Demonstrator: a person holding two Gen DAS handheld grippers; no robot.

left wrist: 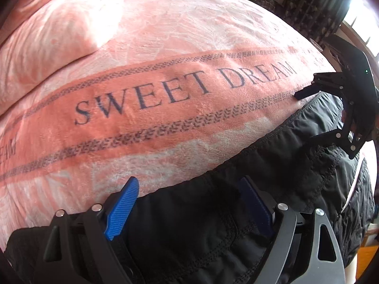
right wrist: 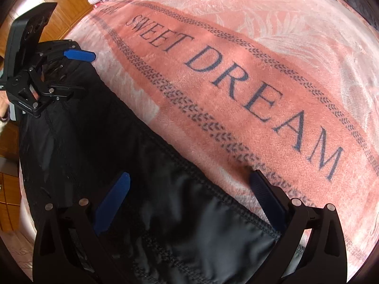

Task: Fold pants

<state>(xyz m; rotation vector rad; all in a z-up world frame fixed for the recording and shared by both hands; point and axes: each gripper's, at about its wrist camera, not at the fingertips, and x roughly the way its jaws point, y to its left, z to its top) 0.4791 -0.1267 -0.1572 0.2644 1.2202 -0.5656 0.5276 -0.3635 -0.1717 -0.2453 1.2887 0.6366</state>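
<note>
Black pants (left wrist: 236,224) lie spread along the near edge of a bed, on a pink plush blanket (left wrist: 165,47) with a darker salmon band that reads "SWEET DREAM" in dark blue letters. The fabric is dark and slightly shiny, with lines of stitching running along its length, and its long stitched edge borders the pink blanket.

The left gripper (left wrist: 191,203) points steeply down over one end of the pants. Its two blue pads stand wide apart, one over the blanket just beside the pants' edge, the other over the black cloth. Nothing is pinched between them.

The right gripper (right wrist: 189,194) hangs over the other end of the pants, its blue pads likewise spread wide, with black fabric and the stitched edge showing in the gap. The pads do not press on the cloth. From the left wrist view, this gripper appears at the far right, its upper finger reaching over the pants' edge.

Farther up the bed lies a bunched pink cover (left wrist: 59,23). Beside the bed, a wooden floor (right wrist: 68,7) shows, and a curtained window (left wrist: 355,11) lets in daylight.
</note>
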